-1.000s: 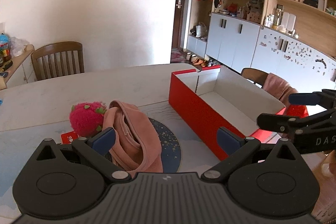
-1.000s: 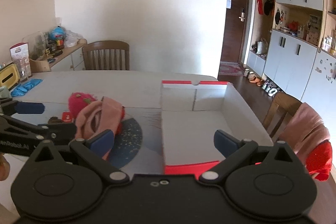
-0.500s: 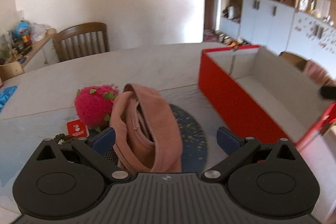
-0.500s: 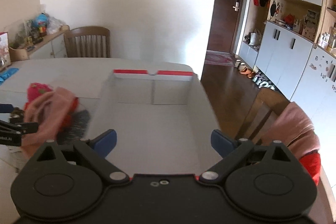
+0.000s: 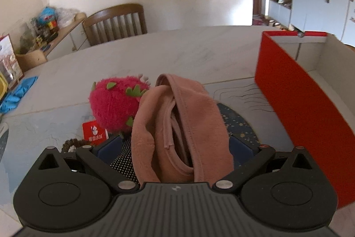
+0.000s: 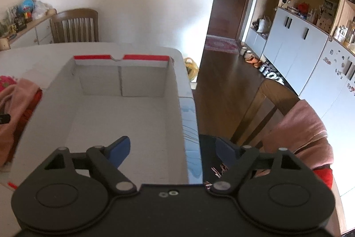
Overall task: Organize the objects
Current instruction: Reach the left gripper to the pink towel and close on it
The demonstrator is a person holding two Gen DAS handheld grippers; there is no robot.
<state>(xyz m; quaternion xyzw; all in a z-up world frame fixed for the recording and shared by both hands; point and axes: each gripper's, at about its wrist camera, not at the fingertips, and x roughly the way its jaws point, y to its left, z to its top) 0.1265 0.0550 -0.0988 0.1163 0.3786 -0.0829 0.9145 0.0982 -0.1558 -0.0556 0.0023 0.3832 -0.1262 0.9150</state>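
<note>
While the left gripper [image 5: 175, 148] stands open around a pink cloth [image 5: 177, 126], a red card [image 5: 94, 133] with unreadable white characters lies just left, beside a strawberry plush [image 5: 115, 103]. Right, the box [image 6: 115, 117] sits empty; the right gripper [image 6: 172, 151] is closing astride its right wall, not yet touching.

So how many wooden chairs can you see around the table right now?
2. One slatted chair stands at the table's far side by the wall; another chair, draped with pink cloth, is at the right side. Others may be out of view.
</note>
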